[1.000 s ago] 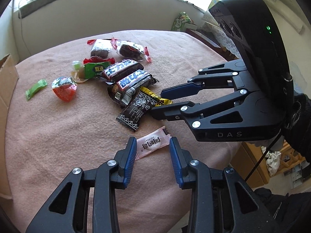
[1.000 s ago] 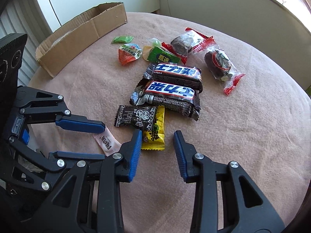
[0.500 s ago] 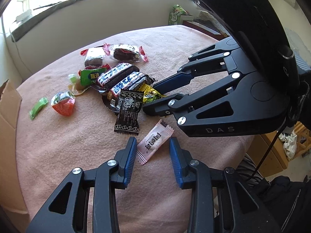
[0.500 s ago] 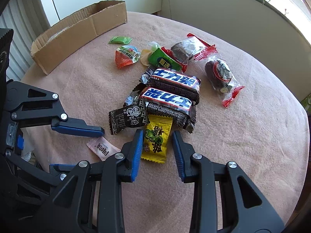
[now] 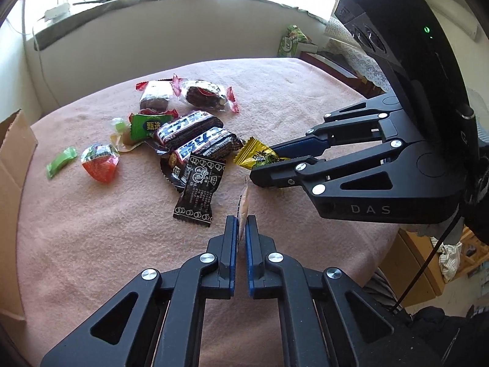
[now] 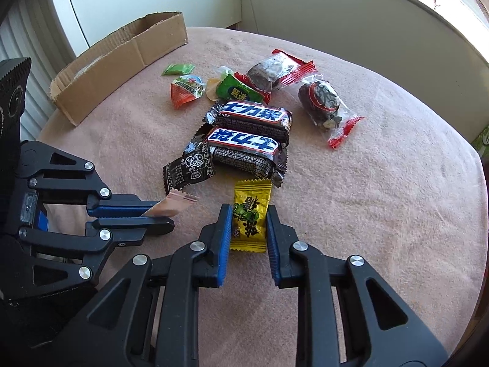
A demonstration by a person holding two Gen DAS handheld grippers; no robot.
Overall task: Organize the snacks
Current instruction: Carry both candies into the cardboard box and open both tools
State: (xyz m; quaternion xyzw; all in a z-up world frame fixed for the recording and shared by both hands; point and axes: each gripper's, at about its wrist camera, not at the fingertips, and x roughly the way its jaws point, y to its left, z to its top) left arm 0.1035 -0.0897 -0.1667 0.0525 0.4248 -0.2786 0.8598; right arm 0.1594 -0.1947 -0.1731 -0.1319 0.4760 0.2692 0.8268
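Observation:
Several wrapped snacks lie on a pink cloth table (image 6: 382, 214). My left gripper (image 5: 241, 227) is shut on a small pink candy packet (image 5: 244, 205), held edge-up; it also shows in the right wrist view (image 6: 171, 206). My right gripper (image 6: 249, 223) is open, its jaws on either side of a yellow candy packet (image 6: 251, 214) lying on the cloth; the packet also shows in the left wrist view (image 5: 256, 156). Two dark chocolate bars (image 6: 244, 140) and a black candy packet (image 6: 189, 171) lie just beyond.
A low cardboard box (image 6: 122, 58) stands at the table's far left edge. Further snacks lie behind the bars: a green packet (image 6: 237, 90), an orange jelly cup (image 6: 185, 91), and two red-ended clear packs (image 6: 321, 101). The table's edge is near on the right.
My left gripper has closed on the pink packet and turned it on edge. My right gripper has moved forward so its jaws straddle the yellow packet.

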